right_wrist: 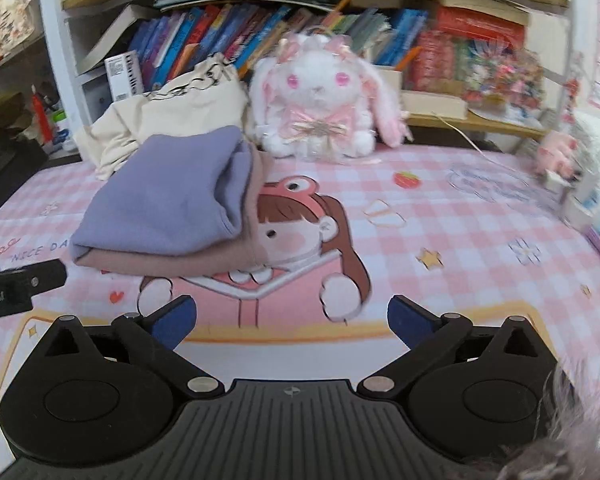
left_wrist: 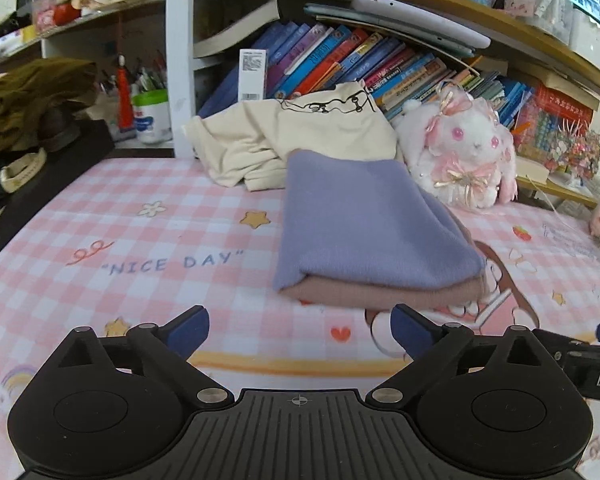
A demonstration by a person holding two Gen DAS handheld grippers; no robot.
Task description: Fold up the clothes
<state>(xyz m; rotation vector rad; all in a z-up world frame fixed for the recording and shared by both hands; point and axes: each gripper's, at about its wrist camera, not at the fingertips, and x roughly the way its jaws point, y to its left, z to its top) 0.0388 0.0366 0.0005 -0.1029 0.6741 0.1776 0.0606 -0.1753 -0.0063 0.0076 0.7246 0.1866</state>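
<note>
A folded lilac garment (left_wrist: 364,220) lies on top of a folded dusty-pink one (left_wrist: 380,294) on the pink checked mat (left_wrist: 140,248). Behind the stack a cream garment (left_wrist: 292,140) sits crumpled against the books. My left gripper (left_wrist: 300,330) hangs open just in front of the stack, nothing between its blue pads. In the right wrist view the same stack (right_wrist: 168,204) lies to the upper left, the cream garment (right_wrist: 172,116) beyond it. My right gripper (right_wrist: 292,322) is open and empty over the cartoon print. Each gripper's tip shows at the edge of the other's view.
A white plush rabbit (left_wrist: 464,152) sits behind the stack on the right. Shelves of books (left_wrist: 360,60) close off the back. An olive cloth pile (left_wrist: 28,100) and a dark box stand at the left. Small items (right_wrist: 560,168) crowd the far right edge.
</note>
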